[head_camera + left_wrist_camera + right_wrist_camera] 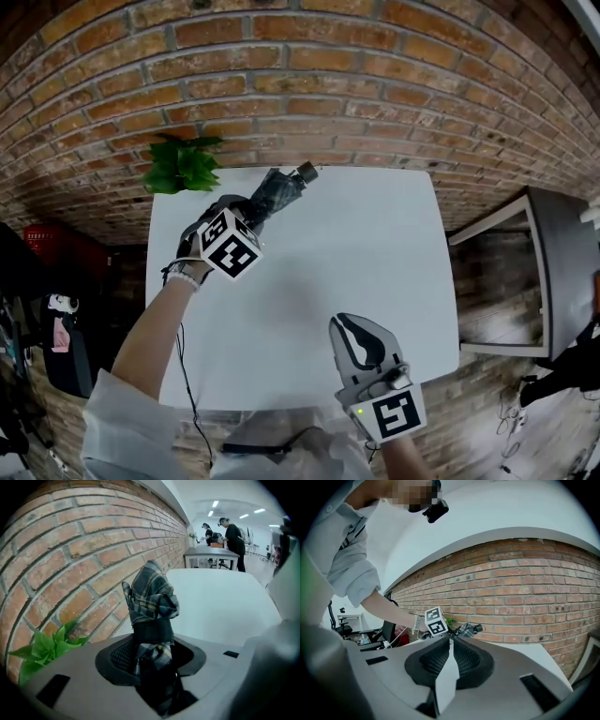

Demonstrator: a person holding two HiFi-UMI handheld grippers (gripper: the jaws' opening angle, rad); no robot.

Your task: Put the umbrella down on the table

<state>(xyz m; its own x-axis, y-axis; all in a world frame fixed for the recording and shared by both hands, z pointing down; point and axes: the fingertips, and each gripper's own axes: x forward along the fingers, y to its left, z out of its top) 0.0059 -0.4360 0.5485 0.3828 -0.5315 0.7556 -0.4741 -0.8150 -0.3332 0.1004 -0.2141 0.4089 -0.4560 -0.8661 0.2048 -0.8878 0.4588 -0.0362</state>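
While the brick wall (281, 84) curves across the whole far side, the white table (375, 272) fills the middle of the head view, with a darker side table (562, 272) at its right and a green plant (183, 167) at its far-left corner. The umbrella (279, 192), folded, strapped and plaid, is over the far-left part of the table, just right of the plant. It is tilted, with its dark capped end toward the wall. Whether it touches the tabletop I cannot tell, though it looks clear of it.

The left gripper (251, 211) is clamped on the umbrella's bundled cloth, which stands up between its jaws in the left gripper view. The right gripper (349, 323) hangs at the near edge, well apart, with its tips together and nothing between them.

The step in hand looks like the lowering itself. The next move calls for bringing the umbrella flat onto a bare part of the table, away from the plant. The left jaws should part only once the umbrella rests there.
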